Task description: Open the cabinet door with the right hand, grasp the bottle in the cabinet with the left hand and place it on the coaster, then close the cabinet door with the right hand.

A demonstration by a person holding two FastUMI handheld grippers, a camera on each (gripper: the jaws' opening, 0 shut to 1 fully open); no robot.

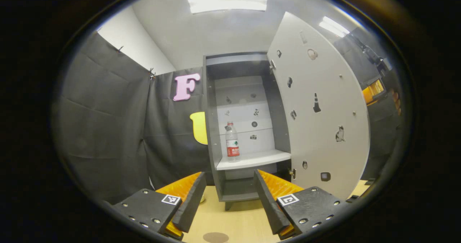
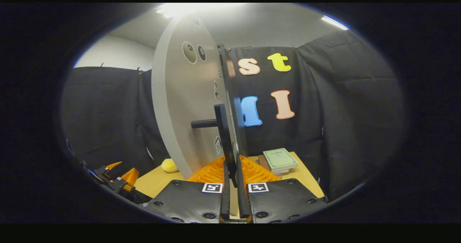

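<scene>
Clear plastic water bottle (image 1: pixel 232 142) w/ red label and white cap stands upright on the white shelf (image 1: pixel 252 160) inside the grey cabinet (image 1: pixel 212 127), toward the shelf's left end, near its front edge. In the left gripper view the left gripper (image 1: pixel 229 196) has its jaws spread wide w/ nothing between them, low over the pale wooden tabletop (image 1: pixel 234 221), and the bottle sits straight ahead and above, almost on the centreline between the two fingers, well apart from them. Its long axis is vertical, so a level approach w/ one finger each side of the body looks right; judging by the gap, the opening is ample. The light grey cabinet door (image 1: pixel 317 113) w/ small stickers is swung open to the right, clear of the path. In the right gripper view the right gripper (image 2: pixel 231 185) is closed down narrow on the door's dark bar handle (image 2: pixel 223 135), fingers either side of it, holding the door (image 2: pixel 187 102) open; the left gripper (image 2: pixel 120 176) shows far left, low. So the left hand is the free one and faces the bottle. A brown round coaster (image 1: pixel 215 237) lies on the table just below and between the left fingers, i.e. nearer than the cabinet. Main risk, I'd say: clipping the cabinet's left wall, since the bottle stands close to it.
</scene>
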